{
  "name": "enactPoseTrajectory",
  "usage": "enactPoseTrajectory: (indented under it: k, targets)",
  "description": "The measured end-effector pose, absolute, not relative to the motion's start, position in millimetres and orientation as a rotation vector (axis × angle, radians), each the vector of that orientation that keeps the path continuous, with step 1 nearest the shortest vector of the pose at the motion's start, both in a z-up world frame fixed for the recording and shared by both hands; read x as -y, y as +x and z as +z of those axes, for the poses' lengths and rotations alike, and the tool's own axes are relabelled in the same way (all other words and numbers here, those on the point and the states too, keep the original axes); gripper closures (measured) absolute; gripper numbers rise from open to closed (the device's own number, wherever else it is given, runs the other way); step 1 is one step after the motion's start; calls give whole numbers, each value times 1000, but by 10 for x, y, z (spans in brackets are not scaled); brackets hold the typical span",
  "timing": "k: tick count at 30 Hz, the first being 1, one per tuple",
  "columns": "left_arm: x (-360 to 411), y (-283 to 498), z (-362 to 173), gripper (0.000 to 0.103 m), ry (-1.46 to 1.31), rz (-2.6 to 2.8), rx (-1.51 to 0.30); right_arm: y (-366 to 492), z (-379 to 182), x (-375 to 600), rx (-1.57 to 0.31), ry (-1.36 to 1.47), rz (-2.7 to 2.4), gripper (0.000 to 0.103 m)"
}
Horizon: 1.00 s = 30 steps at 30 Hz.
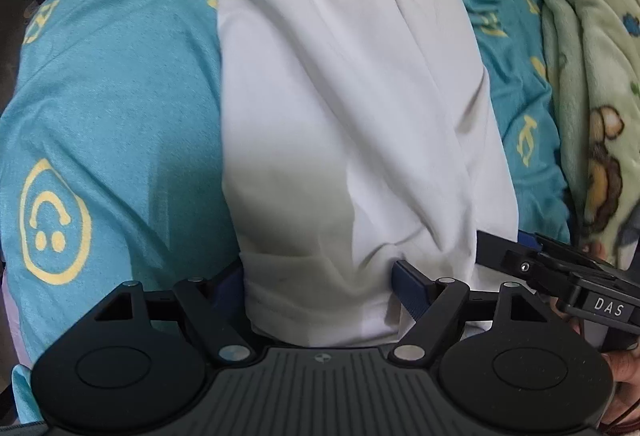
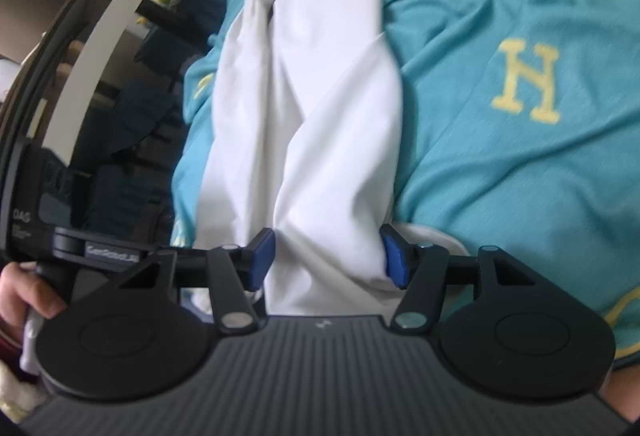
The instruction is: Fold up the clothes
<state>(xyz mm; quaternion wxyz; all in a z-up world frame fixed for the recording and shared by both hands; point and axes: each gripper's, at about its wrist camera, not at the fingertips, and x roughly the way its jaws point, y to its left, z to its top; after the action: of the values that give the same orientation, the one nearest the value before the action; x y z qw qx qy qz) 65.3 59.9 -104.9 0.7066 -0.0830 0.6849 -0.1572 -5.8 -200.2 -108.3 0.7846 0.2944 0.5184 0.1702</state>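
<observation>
A white garment (image 1: 340, 96) lies as a long folded strip on a teal bedsheet (image 1: 120, 96) with yellow prints. My left gripper (image 1: 320, 284) has its jaws wide apart, and the near end of the garment sits between the blue pads (image 1: 410, 286). In the right wrist view the same white garment (image 2: 320, 136) runs away from me, and my right gripper (image 2: 328, 256) also has its jaws apart around the near end, blue pads (image 2: 394, 256) on both sides. The right gripper (image 1: 568, 276) shows at the right of the left wrist view.
A green fleece blanket (image 1: 592, 76) with animal prints lies bunched at the right of the bed. The teal sheet (image 2: 520, 136) spreads to the right. Dark furniture and a white rail (image 2: 92, 76) stand beyond the bed's left edge. A hand (image 2: 28, 292) holds the left gripper.
</observation>
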Motion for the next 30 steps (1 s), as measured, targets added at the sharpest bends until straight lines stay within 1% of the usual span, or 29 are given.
enactPoseTrajectory:
  k: [1,2,3,4,5,6,7,8,10,15,20,27,30]
  targets:
    - [-588,649,-1049,31,-179,-358,-1527,-75,-1087,1995,-1124,651,382,44]
    - [-588,648,-1050,38,-182,-363,-1531,-91,-1091,1988,-1129,666,396,44]
    - [-587,647,-1050,42,-185,-368,-1535,-100,-1086,1997,-1126,670,397,45]
    - [-578,644,-1045,45,-177,-374,-1536,-94,-1097,1994,-1132,658,391,52]
    - [-568,641,-1041,52,-168,-378,-1537,-88,-1108,1992,-1138,645,385,59]
    - [-557,637,-1033,66,-157,-379,-1535,-81,-1119,1989,-1143,632,378,76]
    - [-555,632,-1017,75,-154,-385,-1531,-76,-1114,1986,-1140,630,377,83]
    - [-552,628,-1001,91,-151,-390,-1527,-70,-1107,1983,-1136,627,376,85]
    - [-608,614,-913,93,-191,-415,-1501,-87,-1046,2028,-1101,651,370,88]
    - [-867,566,-573,95,-378,-501,-1391,-149,-832,2222,-1006,779,363,89]
    - [-1104,373,27,96,-522,-551,-1225,-308,-423,2331,-877,807,394,90]
    - [-1046,-191,784,97,-554,-629,-1069,-706,54,2518,-742,869,417,90]
    - [-1046,-590,883,97,-552,-659,-1038,-968,188,2552,-709,874,427,90]
